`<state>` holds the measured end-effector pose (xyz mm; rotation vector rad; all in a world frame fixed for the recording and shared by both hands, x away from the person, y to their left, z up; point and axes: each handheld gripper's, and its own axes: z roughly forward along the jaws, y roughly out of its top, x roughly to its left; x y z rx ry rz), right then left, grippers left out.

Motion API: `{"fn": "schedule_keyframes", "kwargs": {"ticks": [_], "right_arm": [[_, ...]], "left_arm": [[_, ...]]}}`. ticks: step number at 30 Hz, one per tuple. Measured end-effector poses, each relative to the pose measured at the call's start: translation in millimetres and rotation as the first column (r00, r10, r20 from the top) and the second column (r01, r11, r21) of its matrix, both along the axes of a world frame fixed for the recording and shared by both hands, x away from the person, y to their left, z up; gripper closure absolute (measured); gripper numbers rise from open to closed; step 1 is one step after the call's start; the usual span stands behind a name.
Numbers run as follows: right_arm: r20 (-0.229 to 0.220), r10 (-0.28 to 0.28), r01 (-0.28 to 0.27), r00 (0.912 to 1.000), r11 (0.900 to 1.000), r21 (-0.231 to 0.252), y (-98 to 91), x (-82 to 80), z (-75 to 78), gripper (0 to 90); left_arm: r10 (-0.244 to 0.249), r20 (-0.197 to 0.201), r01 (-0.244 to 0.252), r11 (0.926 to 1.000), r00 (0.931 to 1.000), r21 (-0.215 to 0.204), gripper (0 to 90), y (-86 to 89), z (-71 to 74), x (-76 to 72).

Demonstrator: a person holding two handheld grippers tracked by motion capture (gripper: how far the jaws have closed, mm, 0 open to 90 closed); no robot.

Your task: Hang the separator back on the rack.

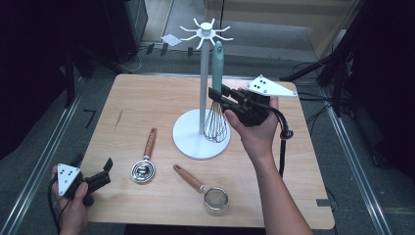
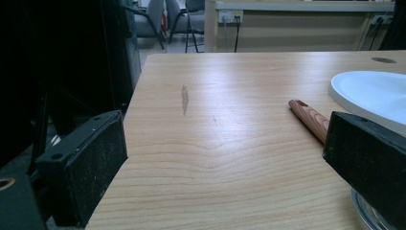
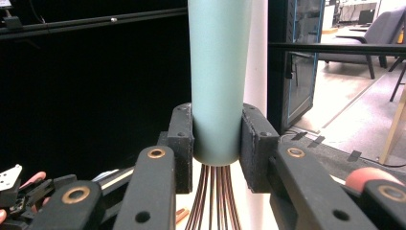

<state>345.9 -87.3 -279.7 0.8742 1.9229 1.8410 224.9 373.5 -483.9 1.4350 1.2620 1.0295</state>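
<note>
Beside the tall white metal rack pole point(image 1: 202, 93), just to its right in the high view, the teal-handled whisk with copper-coloured wires point(image 1: 217, 78) is held upright by the right gripper point(image 1: 219, 96). Its jaws are clamped on the bottom end of the handle, right where the wires start, which is seen really clearly in the right gripper view point(image 3: 216, 143): one black pad on each side of the teal handle point(image 3: 219, 81), pole directly behind it.

So the long axis of the whisk is basically vertical, handle end up, wire end hanging down over the round white base point(image 1: 188, 139). The handle tip sits a bit below the spoked white hook crown point(image 1: 205, 33) at the top of the pole. That gap is what the next move looks to depend on: the whisk probably has to be lifted and nudged toward one of the hooks. Whether the handle has a hanging hole can't be made out.

The left gripper point(image 1: 95, 172) is parked at the near left corner of the light wooden counter point(image 1: 147, 98), jaws spread apart with nothing between them, well away from the rack. The right hand is obviously the nearer one.

Count: one whisk, one rack, two other utensils lying flat on the counter, namely a wooden-handled steel measuring spoon point(image 1: 145, 164) and a wooden-handled small mesh strainer point(image 1: 205, 191). Two grippers.
</note>
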Motion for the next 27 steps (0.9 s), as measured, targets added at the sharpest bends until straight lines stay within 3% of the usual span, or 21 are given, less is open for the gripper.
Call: {"fn": "schedule_keyframes", "kwargs": {"ticks": [10,17,21,27], "right_arm": [[0.000,-0.002,0.002,1.0000,1.0000,0.000,4.9,4.4,-3.4,71.3],[0.044,-0.048,0.049,0.9979,0.9985,-0.026,6.7,5.5,-5.2,70.8],[0.038,-0.065,0.066,0.9972,0.9974,-0.029,7.4,6.4,-4.5,70.0],[0.008,-0.070,0.071,0.9975,0.9973,-0.022,6.5,8.9,-3.1,61.9]], "left_arm": [[0.000,0.000,0.000,1.0000,1.0000,-0.003,1.4,0.0,0.0,0.0],[0.000,0.001,0.000,1.0000,1.0000,0.000,1.4,-0.1,-0.1,0.0],[-0.001,0.001,0.001,1.0000,1.0000,-0.001,1.4,-0.1,0.0,0.0],[0.000,0.001,0.000,1.0000,1.0000,-0.002,1.4,0.1,0.0,-0.1]]}}
